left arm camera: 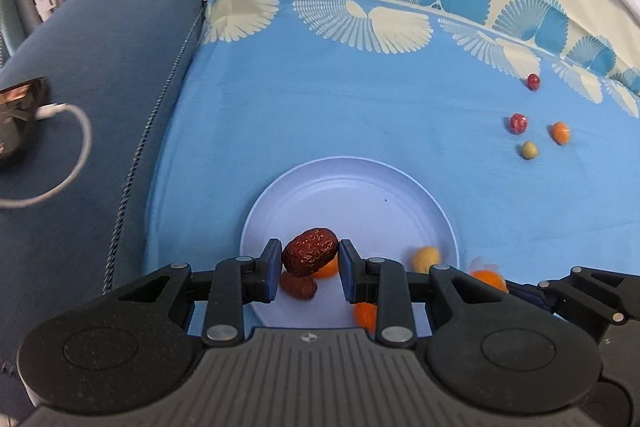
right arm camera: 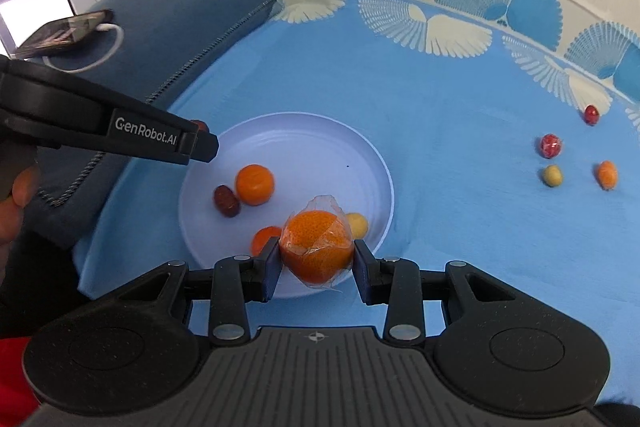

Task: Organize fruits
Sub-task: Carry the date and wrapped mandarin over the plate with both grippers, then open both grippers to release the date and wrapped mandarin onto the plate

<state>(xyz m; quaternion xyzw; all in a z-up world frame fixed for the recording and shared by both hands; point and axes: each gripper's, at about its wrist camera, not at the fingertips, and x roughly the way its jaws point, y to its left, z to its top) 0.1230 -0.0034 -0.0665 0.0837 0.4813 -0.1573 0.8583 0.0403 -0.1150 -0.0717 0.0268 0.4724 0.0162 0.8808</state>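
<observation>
My left gripper (left arm camera: 308, 267) is shut on a wrinkled dark red date (left arm camera: 310, 251), held over the near part of the pale blue plate (left arm camera: 360, 187). My right gripper (right arm camera: 316, 263) is shut on an orange wrapped in clear film (right arm camera: 316, 251), above the plate's (right arm camera: 280, 131) near rim. On the plate lie an orange (right arm camera: 255, 184), a dark date (right arm camera: 226, 202), a second orange piece (right arm camera: 264, 237) and a yellow fruit (right arm camera: 357, 223). The left gripper (right arm camera: 200, 143) shows from the side at the plate's left edge.
Several small fruits lie on the blue cloth to the right: two red ones (right arm camera: 550, 145) (right arm camera: 591, 114), a yellow-green one (right arm camera: 553, 175) and an orange one (right arm camera: 607, 174). A phone (right arm camera: 60, 33) with a white cable rests on the dark blue cushion (left arm camera: 100, 87) at left.
</observation>
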